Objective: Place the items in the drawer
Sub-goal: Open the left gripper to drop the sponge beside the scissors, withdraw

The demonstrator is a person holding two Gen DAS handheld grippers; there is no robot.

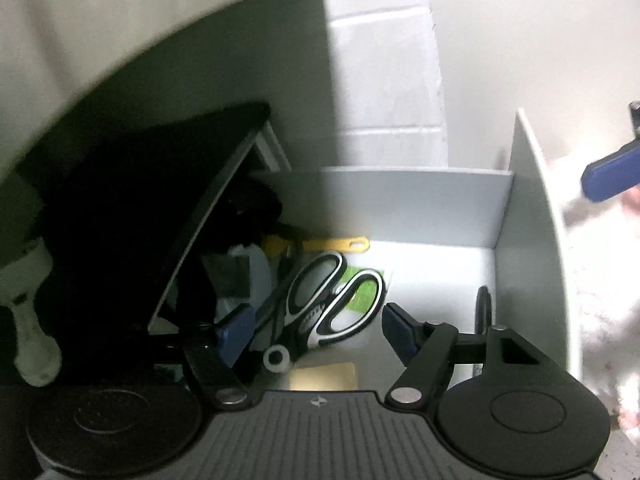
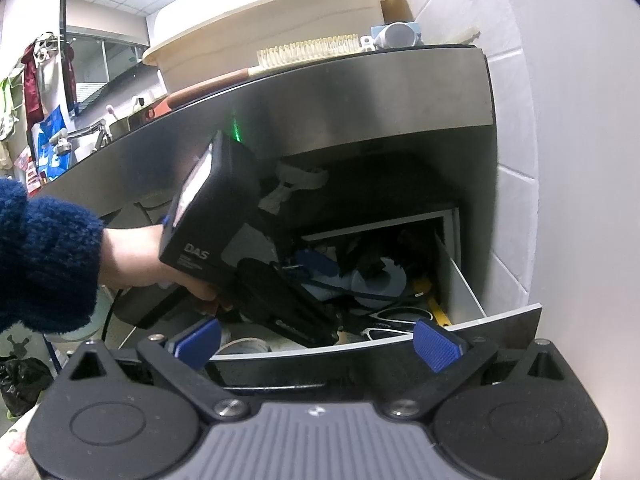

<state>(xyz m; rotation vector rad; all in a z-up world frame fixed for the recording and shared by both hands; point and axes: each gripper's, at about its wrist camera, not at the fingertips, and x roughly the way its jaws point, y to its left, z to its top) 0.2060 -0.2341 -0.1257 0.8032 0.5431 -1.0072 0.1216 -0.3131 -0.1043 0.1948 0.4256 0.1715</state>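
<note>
The drawer [image 2: 460,272] stands pulled out under the steel counter [image 2: 360,96], right against the tiled wall — and it is crowded. Down in it lie the scissors [image 1: 332,304], black-and-white handles toward the drawer's back wall, resting on a green-and-white packet [image 1: 366,294] with a yellow tool [image 1: 332,243] behind them along the back wall. The left gripper [image 1: 316,334] hangs over the drawer, its blue pads spread to either side of the scissors with air between pad and handle; nothing is clamped. From the right wrist view a hand [image 2: 140,260] in a blue knitted sleeve [image 2: 40,256] holds that left gripper's black body angled down into the drawer. The right gripper [image 2: 316,344] sits at the drawer's front edge, jaws wide and empty. Up on the counter — a cream tub [image 2: 272,32] and a scrubbing brush [image 2: 308,50].
</note>
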